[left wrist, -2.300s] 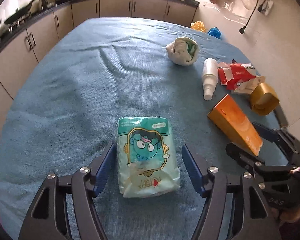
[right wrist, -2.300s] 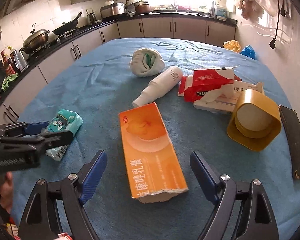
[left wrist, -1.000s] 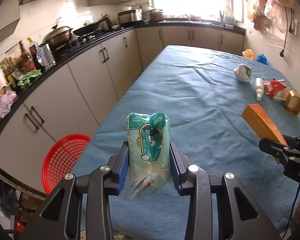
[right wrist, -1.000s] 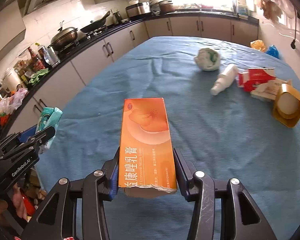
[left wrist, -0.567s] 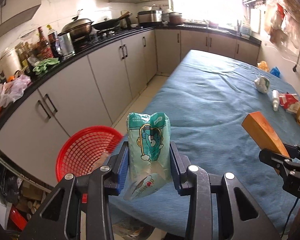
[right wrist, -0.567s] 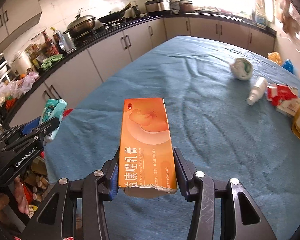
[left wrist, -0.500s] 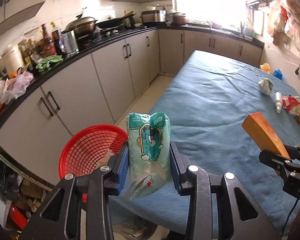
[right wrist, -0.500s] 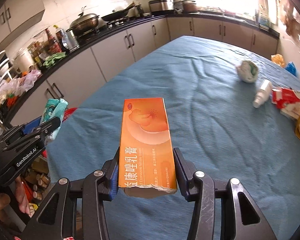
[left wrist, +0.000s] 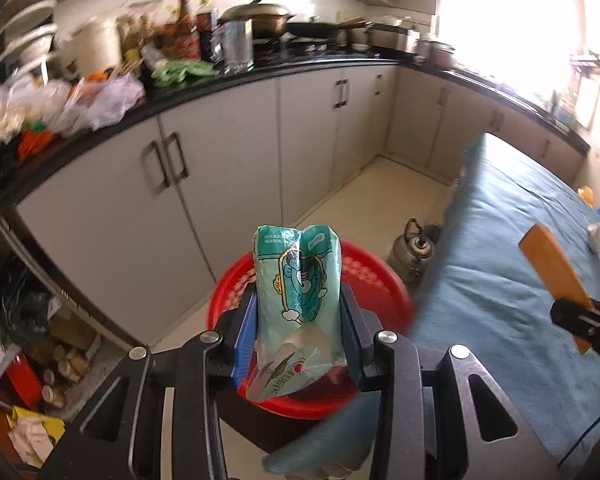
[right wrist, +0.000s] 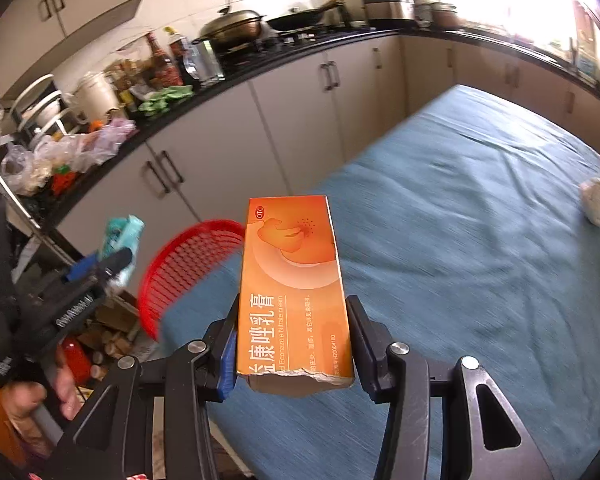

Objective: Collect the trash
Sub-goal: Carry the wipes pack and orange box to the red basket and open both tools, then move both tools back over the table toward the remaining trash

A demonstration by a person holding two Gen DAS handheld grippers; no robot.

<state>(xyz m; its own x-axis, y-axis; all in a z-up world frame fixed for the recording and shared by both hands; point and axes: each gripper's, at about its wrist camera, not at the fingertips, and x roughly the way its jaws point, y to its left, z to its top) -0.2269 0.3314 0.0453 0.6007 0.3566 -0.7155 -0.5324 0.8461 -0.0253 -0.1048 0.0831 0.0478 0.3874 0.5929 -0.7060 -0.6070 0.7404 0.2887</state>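
The left gripper (left wrist: 298, 340), clamped on the teal tissue pack (left wrist: 298, 292), has swung off the surface (left wrist: 500, 312) and now hangs over the red basket (left wrist: 384, 276). The right gripper (right wrist: 292, 344) still grips the orange box (right wrist: 292, 292) above the surface's edge, nearer the basket.

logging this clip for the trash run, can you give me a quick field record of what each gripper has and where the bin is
left gripper: shut on the teal tissue pack, held upright over the red basket
right gripper: shut on the orange box, above the blue tablecloth
red basket: on the floor, between the table edge and the cabinets
still on the table: a white wad, far side
kettle: on the floor beside the basket
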